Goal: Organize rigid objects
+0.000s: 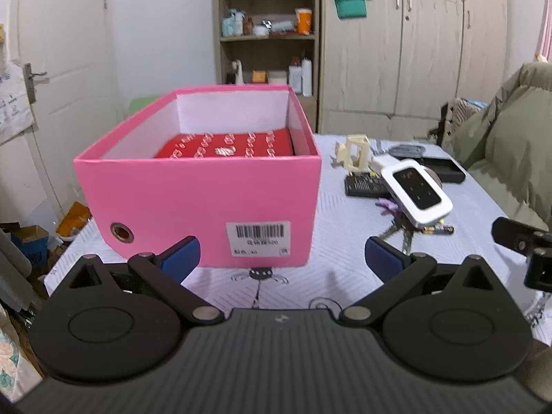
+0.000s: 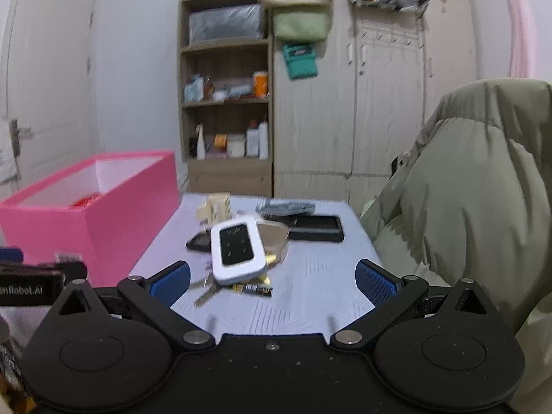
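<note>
Left gripper (image 1: 282, 255) spread wide, blue pads empty, hovering low over the worktop (image 1: 331, 241) just in front of the pink box (image 1: 200, 200). Box open-topped, white inside, barcode label on its near face; a red tray (image 1: 227, 148) with rows of small clear pieces lies on its floor. Right gripper (image 2: 272, 277) also spread wide and holding nothing, aimed at a cluster of loose items to the right of the box. In that cluster: a white device with a black face (image 2: 238, 252), tilted and resting on top of other things; a set of keys (image 2: 207, 291) and a battery (image 2: 253, 289) just at its near edge, the battery lying on the cloth; a dark flat calculator-like slab (image 1: 365, 186) partly beneath the device; a cream plastic frame piece (image 2: 215, 207) standing behind it, nearer the box; a black rectangular case (image 2: 315, 227) farther right, lying flat. A small purple item (image 1: 388, 204) shows beside the device in the left wrist view, too blurred to identify. An olive padded jacket (image 2: 465, 189) is draped along the right edge of the worktop. Shelf unit (image 2: 224, 110) and wardrobe stand behind.
</note>
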A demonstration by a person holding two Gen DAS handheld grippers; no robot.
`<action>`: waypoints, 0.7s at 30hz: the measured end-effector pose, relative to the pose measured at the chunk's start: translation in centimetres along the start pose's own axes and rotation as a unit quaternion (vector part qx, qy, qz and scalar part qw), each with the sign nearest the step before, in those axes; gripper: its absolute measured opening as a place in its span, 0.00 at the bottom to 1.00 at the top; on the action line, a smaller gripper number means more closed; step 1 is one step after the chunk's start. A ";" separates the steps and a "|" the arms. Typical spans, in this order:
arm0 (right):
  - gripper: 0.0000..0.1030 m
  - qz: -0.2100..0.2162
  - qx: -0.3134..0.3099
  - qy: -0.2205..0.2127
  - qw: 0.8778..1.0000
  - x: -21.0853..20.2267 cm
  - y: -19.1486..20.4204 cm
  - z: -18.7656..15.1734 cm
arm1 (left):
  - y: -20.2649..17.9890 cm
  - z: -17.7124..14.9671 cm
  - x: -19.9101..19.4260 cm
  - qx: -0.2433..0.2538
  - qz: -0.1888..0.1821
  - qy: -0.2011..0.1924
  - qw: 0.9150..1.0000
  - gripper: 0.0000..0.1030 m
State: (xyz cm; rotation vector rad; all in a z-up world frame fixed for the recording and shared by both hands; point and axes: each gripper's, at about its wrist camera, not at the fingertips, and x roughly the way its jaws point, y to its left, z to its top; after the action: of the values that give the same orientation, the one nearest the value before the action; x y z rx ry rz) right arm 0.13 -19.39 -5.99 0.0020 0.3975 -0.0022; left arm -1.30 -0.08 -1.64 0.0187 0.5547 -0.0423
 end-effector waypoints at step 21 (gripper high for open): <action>1.00 0.111 -0.013 0.067 0.991 -0.4 -0.1 3.6 | 2.0 3.6 -1.1 0.005 -0.003 0.043 0.999 1.00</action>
State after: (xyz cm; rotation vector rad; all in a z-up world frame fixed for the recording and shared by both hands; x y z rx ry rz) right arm 1.19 -19.54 -2.52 0.0211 0.5302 0.2235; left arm -0.26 1.83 2.08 0.0277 0.6396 -0.0507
